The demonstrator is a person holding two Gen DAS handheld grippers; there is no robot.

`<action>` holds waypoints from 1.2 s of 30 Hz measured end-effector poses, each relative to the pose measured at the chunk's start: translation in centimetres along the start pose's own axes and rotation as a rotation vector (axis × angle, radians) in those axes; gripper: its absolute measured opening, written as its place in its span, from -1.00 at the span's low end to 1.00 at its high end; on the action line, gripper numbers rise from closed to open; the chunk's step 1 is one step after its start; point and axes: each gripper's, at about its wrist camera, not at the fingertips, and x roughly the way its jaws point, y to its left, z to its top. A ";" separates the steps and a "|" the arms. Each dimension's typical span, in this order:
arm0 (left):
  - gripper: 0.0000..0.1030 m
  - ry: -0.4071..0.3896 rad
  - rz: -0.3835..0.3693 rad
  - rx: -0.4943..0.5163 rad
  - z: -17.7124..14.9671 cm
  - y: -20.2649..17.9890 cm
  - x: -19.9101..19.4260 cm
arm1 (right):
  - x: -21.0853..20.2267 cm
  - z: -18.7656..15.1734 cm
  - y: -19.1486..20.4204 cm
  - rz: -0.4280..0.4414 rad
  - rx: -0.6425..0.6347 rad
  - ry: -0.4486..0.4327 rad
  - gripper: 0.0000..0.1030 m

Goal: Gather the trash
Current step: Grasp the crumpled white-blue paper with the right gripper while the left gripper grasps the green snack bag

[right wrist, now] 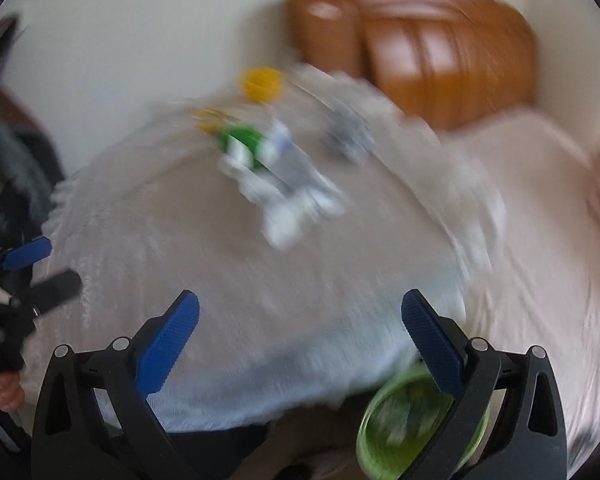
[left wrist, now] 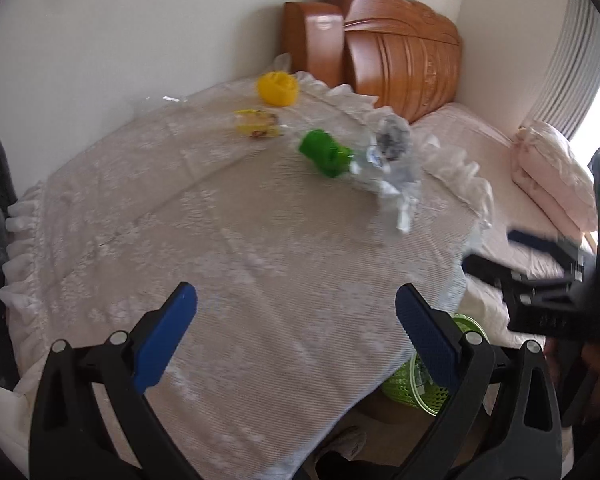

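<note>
A crushed clear plastic bottle with a green label (left wrist: 332,154) lies on the far part of the lace-covered round table (left wrist: 240,248); it also shows, blurred, in the right wrist view (right wrist: 260,156). A yellow wrapper (left wrist: 256,123), a yellow cup-like lid (left wrist: 278,87) and a crumpled grey-clear wrapper (left wrist: 392,136) lie near it. My left gripper (left wrist: 296,320) is open and empty above the table's near part. My right gripper (right wrist: 300,328) is open and empty; it also appears at the right of the left wrist view (left wrist: 512,252).
A green mesh bin (left wrist: 424,376) stands on the floor below the table's right edge, also in the right wrist view (right wrist: 412,424). A bed with pink bedding (left wrist: 500,168) and a wooden headboard (left wrist: 392,48) is beyond. A white wall is behind the table.
</note>
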 end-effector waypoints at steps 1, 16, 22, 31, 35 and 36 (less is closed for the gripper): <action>0.85 0.002 0.003 -0.006 0.2 0.5 0.2 | 0.5 0.9 0.6 -0.006 -0.048 -0.011 0.95; 0.85 0.028 -0.032 -0.045 3.8 4.1 3.9 | 12.3 5.3 0.8 0.005 -0.260 0.159 0.31; 0.85 0.030 -0.064 -0.039 5.8 3.1 5.2 | 10.8 5.0 -0.6 0.029 -0.148 0.134 -0.10; 0.85 0.078 -0.148 -0.114 9.7 -0.5 9.9 | 5.6 2.7 -4.5 0.055 0.132 0.069 -0.22; 0.85 0.123 -0.146 -0.196 11.6 -2.1 14.1 | 3.5 1.3 -5.7 0.046 0.200 0.046 -0.22; 0.85 0.131 -0.133 -0.222 12.0 -2.4 15.0 | 2.8 0.9 -6.0 0.043 0.220 0.040 -0.22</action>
